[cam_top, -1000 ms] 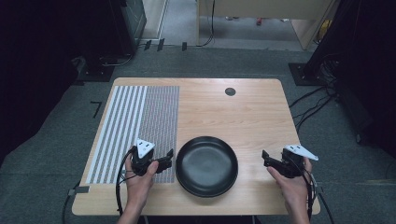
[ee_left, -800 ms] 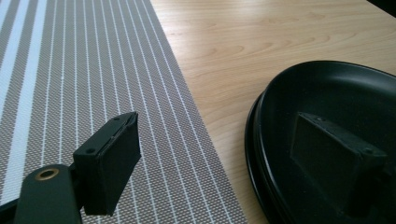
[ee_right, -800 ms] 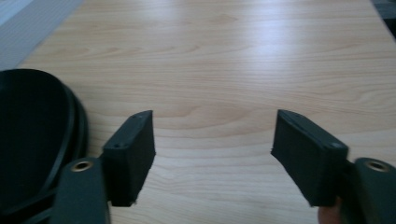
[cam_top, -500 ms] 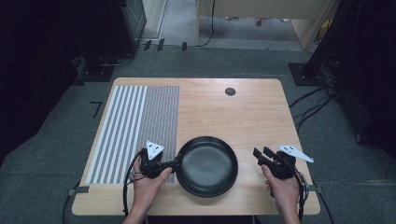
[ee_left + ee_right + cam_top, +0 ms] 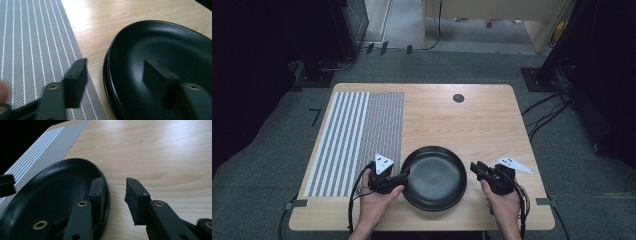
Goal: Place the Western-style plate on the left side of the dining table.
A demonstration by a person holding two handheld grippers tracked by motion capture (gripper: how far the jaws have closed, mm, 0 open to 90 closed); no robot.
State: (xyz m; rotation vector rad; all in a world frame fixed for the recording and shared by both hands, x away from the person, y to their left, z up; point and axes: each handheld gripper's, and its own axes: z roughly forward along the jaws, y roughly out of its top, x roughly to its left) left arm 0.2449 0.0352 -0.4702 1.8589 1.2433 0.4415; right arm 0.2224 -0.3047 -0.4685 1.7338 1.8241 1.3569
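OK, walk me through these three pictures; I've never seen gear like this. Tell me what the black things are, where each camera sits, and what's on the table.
No robot here: a person holds a hand-held pair of tongs in each hand. The high view looks down on the wooden table from above; the left tongs and the right tongs come in from the bottom edge. The other two pictures come from small cameras riding on the tongs, looking along their two black jaws.

On the table lie a black plate and a grey striped mat. In the left gripper view the open jaws straddle the plate's rim, one over the mat, one over the plate's inside. In the right gripper view the jaws are also open, one inside the rim, one outside. Nothing is gripped yet; the plate looks to rest on the table.
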